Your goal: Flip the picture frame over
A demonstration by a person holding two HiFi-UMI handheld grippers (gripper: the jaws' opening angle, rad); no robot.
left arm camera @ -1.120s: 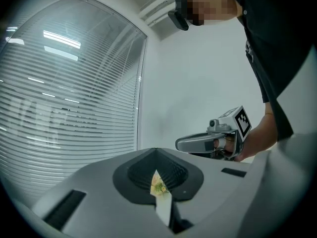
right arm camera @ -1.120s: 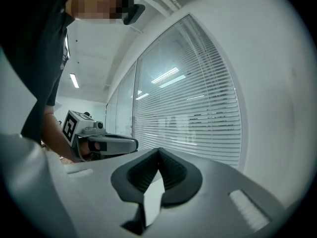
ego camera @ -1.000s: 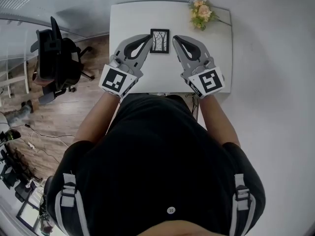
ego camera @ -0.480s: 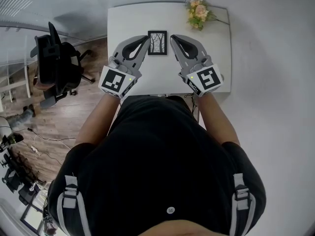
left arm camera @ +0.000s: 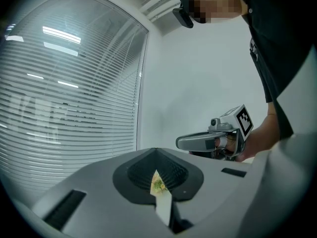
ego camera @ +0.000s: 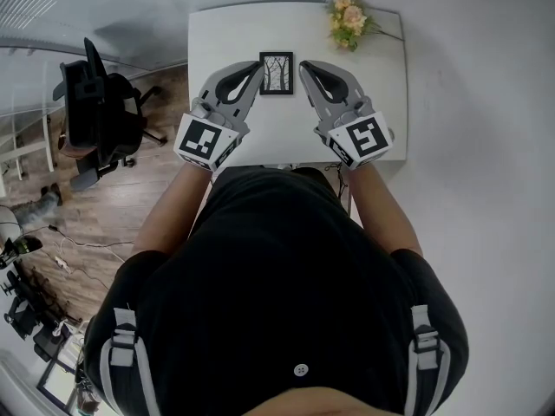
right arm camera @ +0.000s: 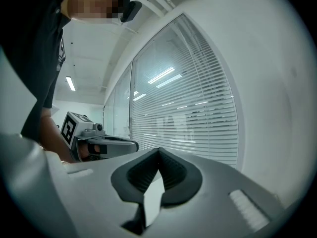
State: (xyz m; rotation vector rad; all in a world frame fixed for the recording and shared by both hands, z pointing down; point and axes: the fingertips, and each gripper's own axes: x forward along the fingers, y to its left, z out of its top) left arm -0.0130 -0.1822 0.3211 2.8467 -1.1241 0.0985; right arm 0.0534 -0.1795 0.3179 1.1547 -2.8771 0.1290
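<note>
The picture frame [ego camera: 277,73] lies flat on the white table [ego camera: 227,31], a little past the middle towards the far edge, with its picture of bare trees facing up inside a black border. The left gripper [ego camera: 259,65] and the right gripper [ego camera: 303,65] reach in from the near side and angle towards each other, so the frame sits between their tips. Each tip is just beside its side of the frame; whether either touches it cannot be told.

In the left gripper view the two jaws meet at their tips with nothing held, and through the small gap behind the tips a strip of table and a bit of the flowers show. In the right gripper view the jaws are likewise pressed together and empty, with only table surface showing through the gap.

A small bunch of yellow and pink flowers [ego camera: 349,22] lies at the far right corner of the table, well apart from the frame. To the left of the table a black office chair [ego camera: 95,111] stands on the wooden floor [ego camera: 104,211]. Slatted window blinds [left arm camera: 64,98] fill the wall seen behind both grippers
</note>
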